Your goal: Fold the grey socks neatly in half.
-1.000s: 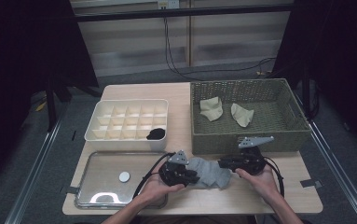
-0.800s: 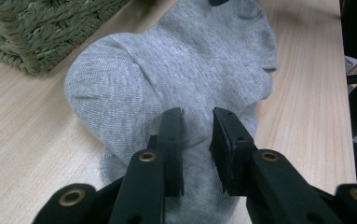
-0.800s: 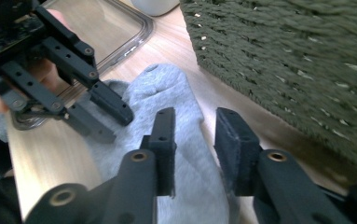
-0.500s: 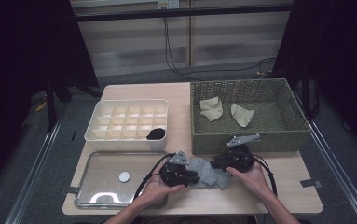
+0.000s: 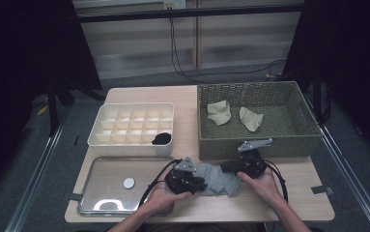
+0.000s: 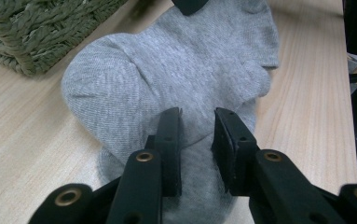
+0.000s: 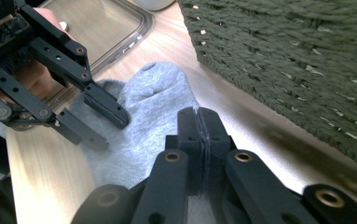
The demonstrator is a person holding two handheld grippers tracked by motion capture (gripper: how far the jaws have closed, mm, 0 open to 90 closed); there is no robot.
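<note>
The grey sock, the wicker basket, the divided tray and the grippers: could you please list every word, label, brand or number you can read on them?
No readable text in any view.
Grey sock: plain knit, no label or print.
Wicker basket: no tag.
White divided tray: unmarked.
Left gripper and right gripper: black fingers with brass rivets, no markings.
A small white label on the rail at the top of the high view is too small to read.

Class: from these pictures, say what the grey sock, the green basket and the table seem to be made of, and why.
Grey sock: soft knitted fabric, likely cotton blend; fine ribbed loops, matte. Green basket: woven twisted cord or paper rope, matte; visible plaited strands. Table: light wood or wood-look laminate, smooth; straight grain lines.
</note>
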